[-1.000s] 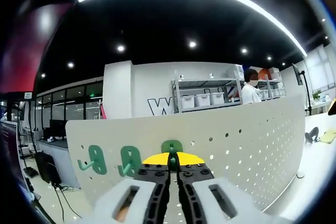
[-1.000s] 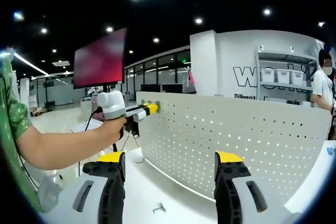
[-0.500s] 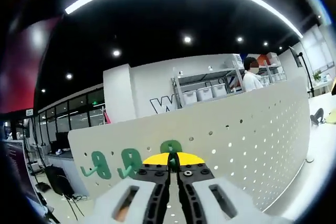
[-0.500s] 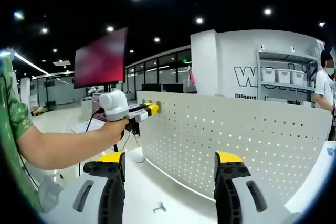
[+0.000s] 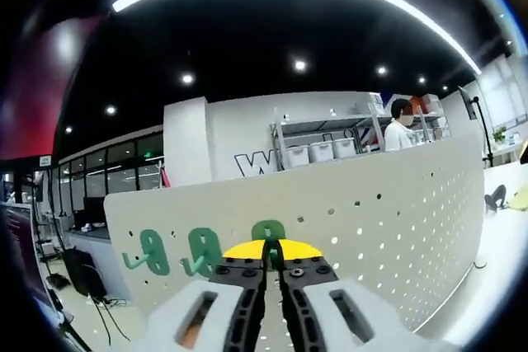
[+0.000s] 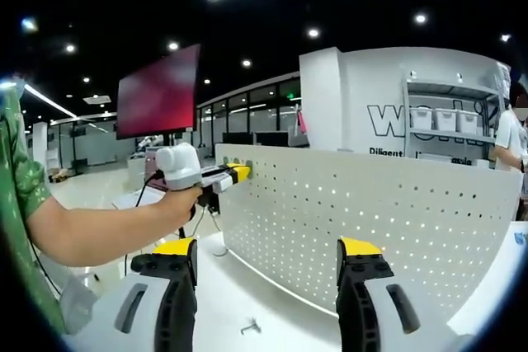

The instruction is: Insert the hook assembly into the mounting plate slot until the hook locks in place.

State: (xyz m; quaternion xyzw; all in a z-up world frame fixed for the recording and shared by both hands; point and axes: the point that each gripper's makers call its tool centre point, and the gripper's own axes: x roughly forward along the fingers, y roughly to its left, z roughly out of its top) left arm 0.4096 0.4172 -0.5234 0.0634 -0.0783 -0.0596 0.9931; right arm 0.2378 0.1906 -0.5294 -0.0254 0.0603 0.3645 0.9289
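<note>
A white perforated mounting plate point(image 5: 388, 220) stands upright on the table. Two green hooks point(image 5: 153, 251) point(image 5: 202, 251) hang on its left part. My left gripper point(image 5: 271, 253) is shut on a third green hook point(image 5: 269, 230), which it presses against the plate near the top edge. In the right gripper view the same plate point(image 6: 379, 212) runs across the middle, and a person's hand holds the left gripper point(image 6: 238, 172) with its yellow tips at the plate's upper left corner. My right gripper point(image 6: 268, 255) is open with nothing between its jaws, a short way in front of the plate.
A small metal part point(image 6: 250, 329) lies on the white table point(image 6: 264, 311) before the plate. A person's arm in a green sleeve point(image 6: 21, 195) reaches in from the left. A shelf rack point(image 5: 322, 150) and a standing person point(image 5: 401, 129) are far behind.
The left gripper view tipped slightly and came back; the held hook stays at the same spot on the plate. The right gripper has not moved.
</note>
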